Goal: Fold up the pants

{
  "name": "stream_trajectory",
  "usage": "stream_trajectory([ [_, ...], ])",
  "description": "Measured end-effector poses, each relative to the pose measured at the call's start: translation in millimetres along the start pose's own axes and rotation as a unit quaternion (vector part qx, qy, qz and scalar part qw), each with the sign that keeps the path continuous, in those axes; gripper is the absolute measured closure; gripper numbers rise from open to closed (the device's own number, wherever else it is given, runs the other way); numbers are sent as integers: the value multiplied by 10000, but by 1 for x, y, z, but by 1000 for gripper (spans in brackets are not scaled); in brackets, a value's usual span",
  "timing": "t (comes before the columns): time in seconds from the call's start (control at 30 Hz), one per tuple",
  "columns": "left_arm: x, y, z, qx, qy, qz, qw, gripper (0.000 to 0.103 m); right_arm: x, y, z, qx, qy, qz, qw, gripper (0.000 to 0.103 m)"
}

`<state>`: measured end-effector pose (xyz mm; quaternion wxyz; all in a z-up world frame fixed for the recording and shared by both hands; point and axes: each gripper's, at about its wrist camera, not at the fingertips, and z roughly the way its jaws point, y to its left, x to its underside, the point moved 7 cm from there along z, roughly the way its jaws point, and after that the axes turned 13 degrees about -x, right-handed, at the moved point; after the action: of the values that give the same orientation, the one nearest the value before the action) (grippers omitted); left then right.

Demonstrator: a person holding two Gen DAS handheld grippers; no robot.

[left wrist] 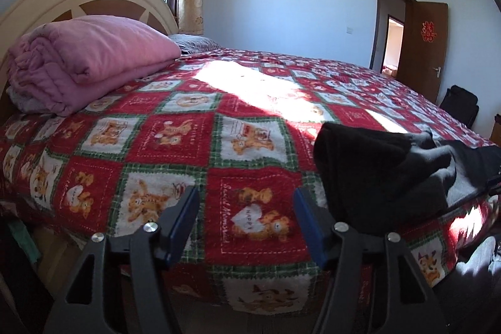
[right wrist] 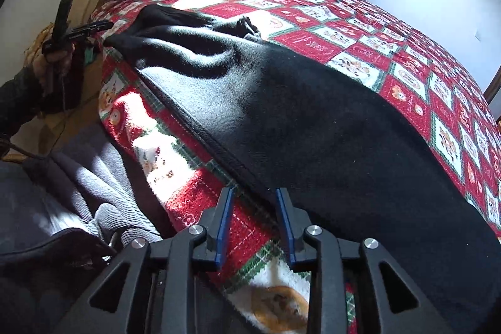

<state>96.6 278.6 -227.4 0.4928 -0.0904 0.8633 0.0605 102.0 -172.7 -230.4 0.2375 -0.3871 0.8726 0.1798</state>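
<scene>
The bed (right wrist: 391, 30), spread with a red patchwork cover, carries the black pants (right wrist: 297, 121) along its near edge, their long axis running beside that edge from a bunched, doubled-over end toward the headboard down to a flat stretch at the foot side. In the right wrist view the hemmed edge of the pants lies just ahead of the right hand-held gripper (right wrist: 254, 208), whose jaws stand partly open with only bed cover between them, holding nothing. The left hand-held gripper (left wrist: 246, 215) is open wider and also empty; the bunched end of the pants (left wrist: 382, 171) sits just to its right, apart from the pads. Each gripper is judged nearer its own end of the garment.
</scene>
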Motion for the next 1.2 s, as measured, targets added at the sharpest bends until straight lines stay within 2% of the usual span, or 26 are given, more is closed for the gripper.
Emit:
stream_trajectory([
  [0.13,-16,-26,1,384,-19,-147,9992,38,-21,-6,-9,-233,-261,255,9991,74],
  [0.27,-25,-60,11,944,248,-197,9950,39,-54,-13,-5,-392,-454,462,9971,74],
  [0.43,-29,-77,30,1281,654,-433,9887,53,-98,-18,8,-676,-614,710,9933,73],
  [0.5,-28,-76,39,1320,875,-576,9857,59,-113,-20,14,-755,-654,776,9920,73],
  [0.67,-28,-72,44,1255,921,-766,9848,60,-145,-24,35,-934,-698,1006,9881,73],
  [0.9,-29,-80,47,1601,1077,-791,9780,59,-179,-33,72,-1152,-677,1399,9811,73],
  [1.0,-31,-85,47,1629,1062,-758,9780,73,-183,-38,93,-1316,-522,1669,9758,73],
  [1.03,-32,-84,46,1601,1018,-751,9790,84,-183,-38,97,-1377,-493,1716,9742,71],
  [1.07,-32,-83,45,1591,998,-740,9794,88,-184,-38,101,-1422,-480,1739,9733,66],
  [1.2,-32,-80,43,1612,931,-753,9796,92,-181,-30,115,-1509,-350,1726,9727,66],
])
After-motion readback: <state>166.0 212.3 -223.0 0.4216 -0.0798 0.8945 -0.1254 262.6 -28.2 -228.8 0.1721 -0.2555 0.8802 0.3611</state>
